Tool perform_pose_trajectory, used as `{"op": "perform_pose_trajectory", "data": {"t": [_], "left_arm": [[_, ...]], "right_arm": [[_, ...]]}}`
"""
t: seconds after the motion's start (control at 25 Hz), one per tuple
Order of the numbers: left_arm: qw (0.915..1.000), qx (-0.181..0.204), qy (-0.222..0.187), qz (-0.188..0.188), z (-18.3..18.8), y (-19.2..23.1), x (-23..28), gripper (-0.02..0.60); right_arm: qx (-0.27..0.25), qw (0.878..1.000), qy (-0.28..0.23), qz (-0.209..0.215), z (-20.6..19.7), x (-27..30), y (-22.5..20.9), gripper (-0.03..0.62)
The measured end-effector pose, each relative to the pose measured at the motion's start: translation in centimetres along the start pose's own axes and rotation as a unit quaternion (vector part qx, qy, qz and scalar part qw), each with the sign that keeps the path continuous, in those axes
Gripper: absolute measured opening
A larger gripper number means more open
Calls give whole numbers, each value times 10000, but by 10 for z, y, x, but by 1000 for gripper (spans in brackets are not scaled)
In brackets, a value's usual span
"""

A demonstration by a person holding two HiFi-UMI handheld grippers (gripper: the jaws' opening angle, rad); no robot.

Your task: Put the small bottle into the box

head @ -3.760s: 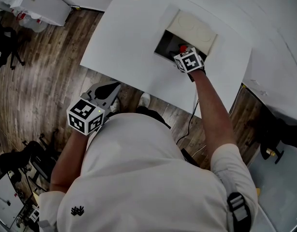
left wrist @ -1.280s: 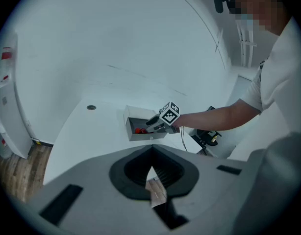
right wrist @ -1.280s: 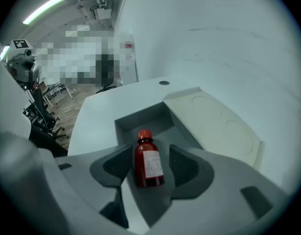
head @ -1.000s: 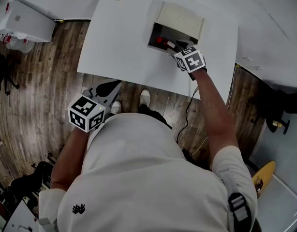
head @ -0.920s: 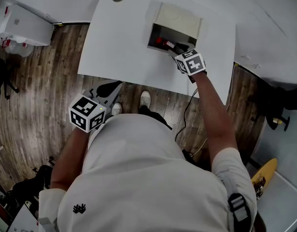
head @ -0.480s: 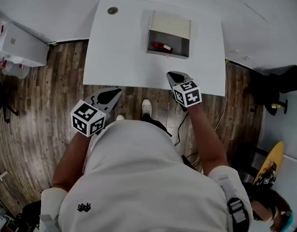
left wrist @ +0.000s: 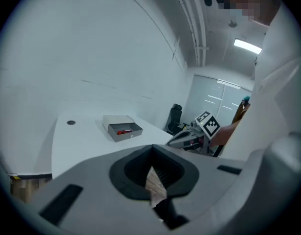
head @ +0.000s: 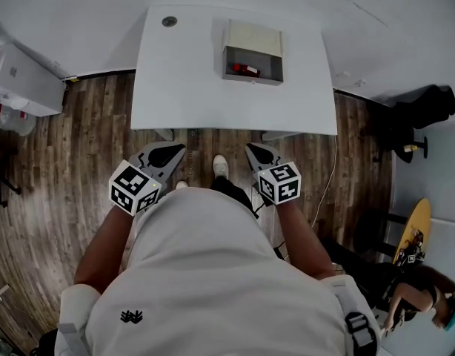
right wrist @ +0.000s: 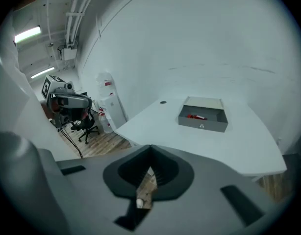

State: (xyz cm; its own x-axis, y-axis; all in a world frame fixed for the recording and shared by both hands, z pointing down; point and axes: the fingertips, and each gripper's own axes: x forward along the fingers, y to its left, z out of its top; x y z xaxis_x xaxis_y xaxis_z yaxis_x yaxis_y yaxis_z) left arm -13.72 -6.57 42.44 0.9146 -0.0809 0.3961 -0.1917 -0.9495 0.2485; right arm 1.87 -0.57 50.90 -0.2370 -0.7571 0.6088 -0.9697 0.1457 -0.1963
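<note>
Left gripper was in at my waist, jaws together, nothing between them. Right gripper sat level with it, shut and empty too. Both hung over the floor, short of the table. Farther out the box stood open, with the bottle lying inside. It looked done to me; best to hold both clear of the table and check the bottle lay wholly inside.
</note>
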Motion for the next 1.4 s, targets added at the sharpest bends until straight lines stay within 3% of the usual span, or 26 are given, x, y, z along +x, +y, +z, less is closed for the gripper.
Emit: {"op": "perform_pose_trajectory", "data": {"t": [0.4, 1.4], "left_arm": [[9989, -460, 1, -126, -27, -11, -23, 5], [9967, -806, 51, 115, -52, -7, -52, 5]], "right_arm": [[88, 9993, -348, -114, -7, -42, 52, 5], [-277, 9981, -434, 336, 3, -38, 106, 5]]}}
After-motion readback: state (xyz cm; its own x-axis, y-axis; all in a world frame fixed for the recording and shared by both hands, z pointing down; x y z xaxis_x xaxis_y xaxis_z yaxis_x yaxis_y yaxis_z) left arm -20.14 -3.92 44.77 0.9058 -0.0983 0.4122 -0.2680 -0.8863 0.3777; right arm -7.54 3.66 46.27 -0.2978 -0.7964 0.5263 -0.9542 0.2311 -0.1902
